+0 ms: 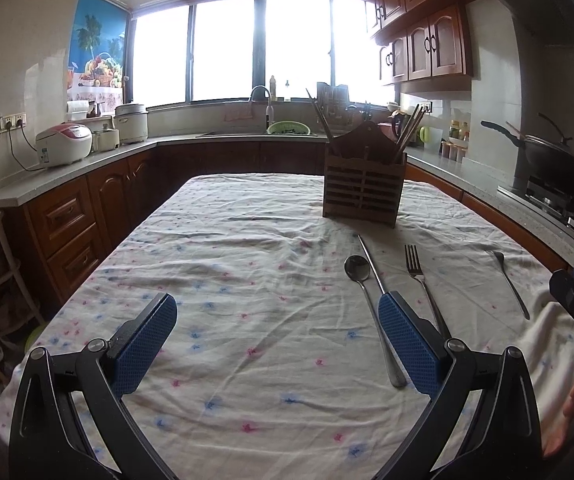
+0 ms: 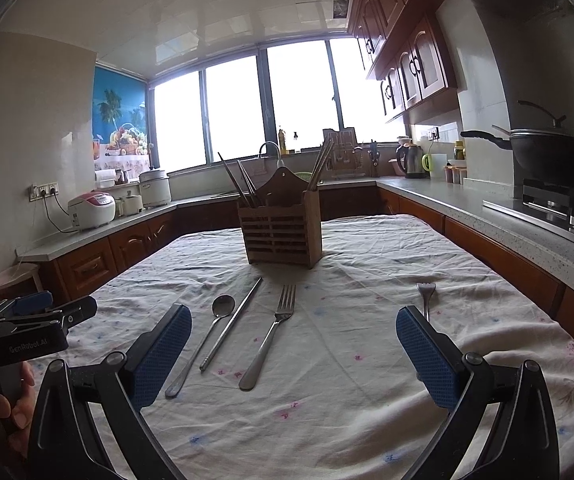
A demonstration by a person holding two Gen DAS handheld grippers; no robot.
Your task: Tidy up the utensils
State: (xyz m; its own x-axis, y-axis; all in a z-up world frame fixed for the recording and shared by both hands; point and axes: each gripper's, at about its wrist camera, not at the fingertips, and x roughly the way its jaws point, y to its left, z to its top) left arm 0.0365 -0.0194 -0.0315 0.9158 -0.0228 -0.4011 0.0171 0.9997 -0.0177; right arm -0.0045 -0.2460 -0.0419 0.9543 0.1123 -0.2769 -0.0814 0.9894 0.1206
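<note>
Behind right tool (image 2: 293, 338), fork handle (image 2: 427, 308), perhaps.

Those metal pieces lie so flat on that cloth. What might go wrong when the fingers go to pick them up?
The steel spoon, thin metal chopstick and big fork lie close together on the wrinkled floral tablecloth, so the open right gripper may pinch cloth or nudge a neighbour. The slatted wooden holder already holds chopsticks, which could block insertion.

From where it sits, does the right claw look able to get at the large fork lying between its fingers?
Probably yes. The right claw is open, and the large fork lies flat on the tablecloth with nothing over it; the chopstick beside it lies apart.
</note>
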